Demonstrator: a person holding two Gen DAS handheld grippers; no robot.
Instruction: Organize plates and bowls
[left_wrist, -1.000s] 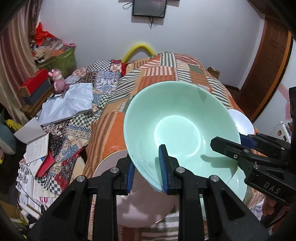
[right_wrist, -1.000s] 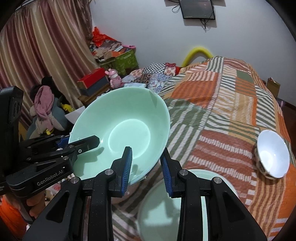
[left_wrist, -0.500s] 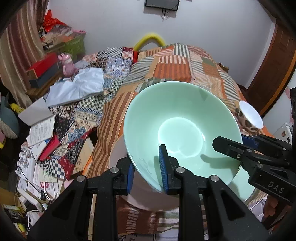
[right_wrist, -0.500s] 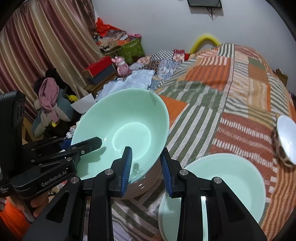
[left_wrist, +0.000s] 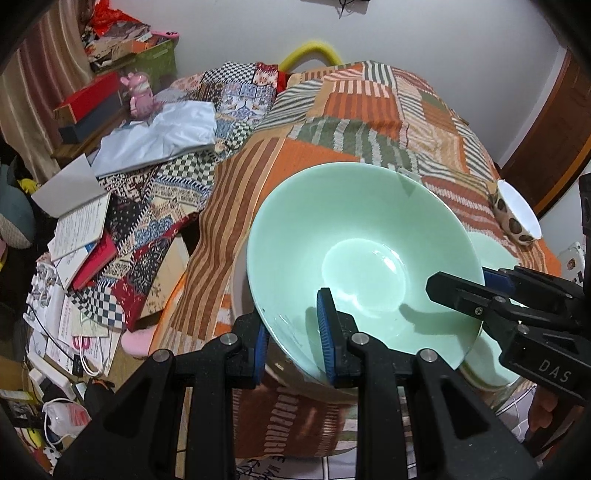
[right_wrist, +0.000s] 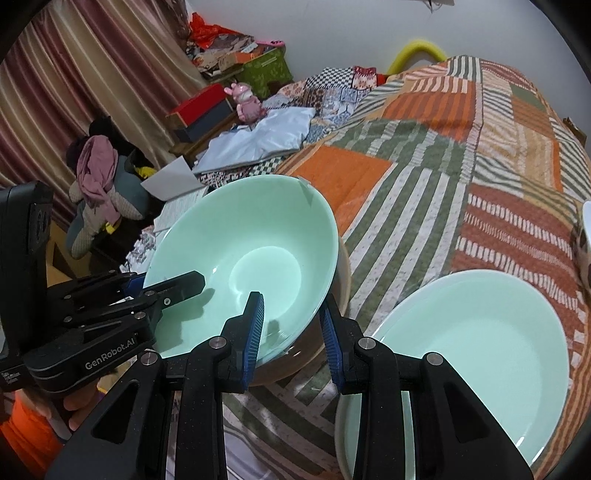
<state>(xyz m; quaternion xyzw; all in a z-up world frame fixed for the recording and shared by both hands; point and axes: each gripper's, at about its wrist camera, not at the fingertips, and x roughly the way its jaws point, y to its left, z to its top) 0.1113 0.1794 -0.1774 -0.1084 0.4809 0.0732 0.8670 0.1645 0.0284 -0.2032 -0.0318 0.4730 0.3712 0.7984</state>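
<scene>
A large mint-green bowl (left_wrist: 354, 251) is held by both grippers, tilted, just above a brown-pink bowl (left_wrist: 240, 295) on the patchwork bedspread. My left gripper (left_wrist: 291, 339) is shut on the bowl's near rim. My right gripper (right_wrist: 291, 325) is shut on the opposite rim of the same bowl (right_wrist: 251, 240); it shows in the left wrist view (left_wrist: 480, 291). The brown bowl (right_wrist: 340, 288) sits under the green one. A mint-green plate (right_wrist: 476, 354) lies to the right. A small spotted bowl (left_wrist: 515, 212) stands further right.
The bedspread (right_wrist: 461, 147) stretches away behind the dishes. Left of the bed lie a white cloth (left_wrist: 159, 136), books and papers (left_wrist: 81, 229), a red box (left_wrist: 88, 99) and a pink toy (left_wrist: 140, 94). A curtain (right_wrist: 74, 74) hangs on the left.
Both grippers have come down and back with the green bowl, bringing it low over the brown bowl. The green plate and spotted bowl now show more fully to the right.
</scene>
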